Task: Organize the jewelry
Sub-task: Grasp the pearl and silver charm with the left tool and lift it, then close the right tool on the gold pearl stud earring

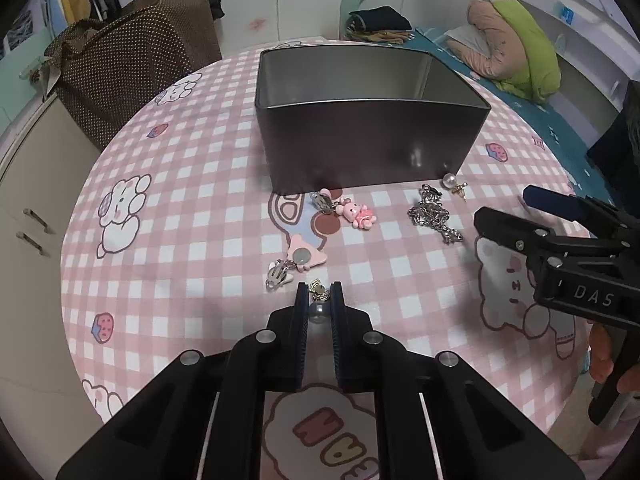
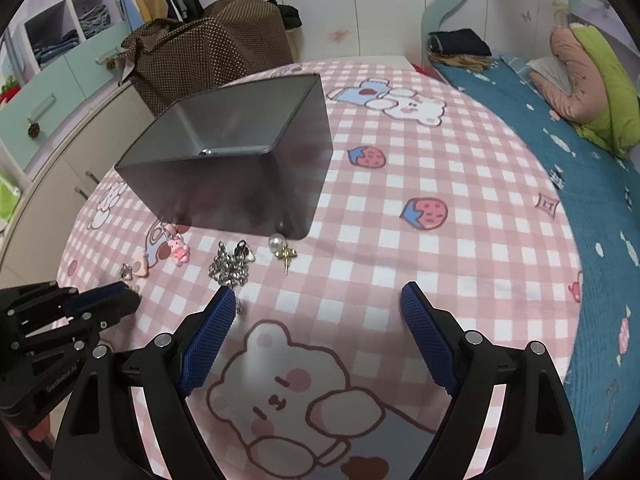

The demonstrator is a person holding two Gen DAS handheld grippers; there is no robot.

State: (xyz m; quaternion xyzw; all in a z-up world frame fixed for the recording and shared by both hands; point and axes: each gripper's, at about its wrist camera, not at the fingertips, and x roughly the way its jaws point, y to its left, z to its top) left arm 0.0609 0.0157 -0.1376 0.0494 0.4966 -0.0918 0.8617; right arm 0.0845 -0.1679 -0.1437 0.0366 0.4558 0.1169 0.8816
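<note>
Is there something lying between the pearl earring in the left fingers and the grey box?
Yes. The pink clip and pink bear charm lie on the cloth between the pearl earring, held by the left gripper, and the grey box. Lifted over them, nothing blocks.

Worktop (image 2: 460, 200): round, wearing a pink checked cloth with bears and strawberries.
Tin box (image 1: 360, 136): dark, open-topped, standing at the middle.
Pearl stud earring (image 2: 282, 249): lying just beside the box's corner.
Silver chain (image 2: 230, 266): lying heaped near the stud.
Pink bear charm (image 1: 354, 210): resting near the box's front wall.
Pink clip earring (image 1: 294, 260): lying apart, nearer the edge.
</note>
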